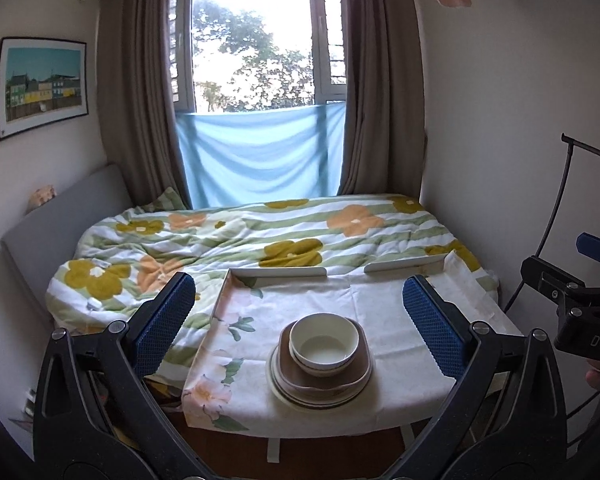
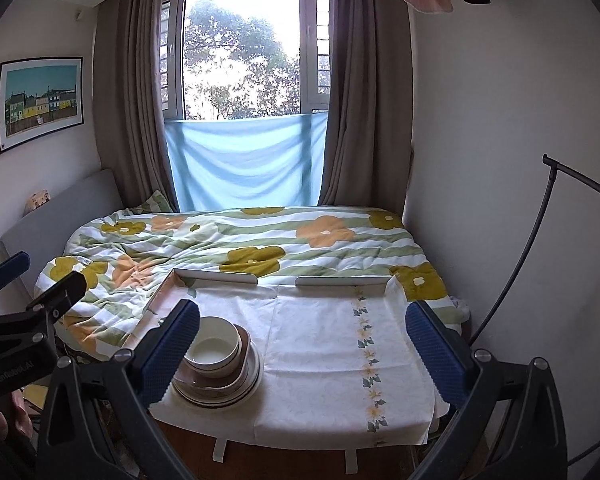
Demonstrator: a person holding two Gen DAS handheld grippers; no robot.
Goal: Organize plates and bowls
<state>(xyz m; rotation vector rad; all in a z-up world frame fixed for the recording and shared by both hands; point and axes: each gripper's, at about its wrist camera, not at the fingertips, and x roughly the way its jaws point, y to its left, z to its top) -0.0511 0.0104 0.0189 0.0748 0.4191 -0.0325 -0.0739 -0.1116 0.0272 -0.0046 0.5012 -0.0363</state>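
Note:
A cream bowl (image 1: 324, 343) sits on a brown square plate (image 1: 354, 378), which rests on a stack of round cream plates (image 1: 284, 390) on the cloth-covered table (image 1: 332, 300). My left gripper (image 1: 300, 320) hangs above and short of the stack, jaws wide open and empty. In the right wrist view the same bowl (image 2: 216, 346) and plate stack (image 2: 244, 384) lie at the table's left, partly hidden behind my left finger. My right gripper (image 2: 304, 340) is open and empty, raised over the bare cloth. Each gripper shows at the edge of the other's view.
The small table (image 2: 320, 336) has a raised white rim at the back and left. A bed with a flowered duvet (image 1: 240, 240) stands behind it, under a curtained window. A black stand with a cable (image 2: 540, 232) rises at the right wall. A hand (image 1: 598, 372) holds the right gripper.

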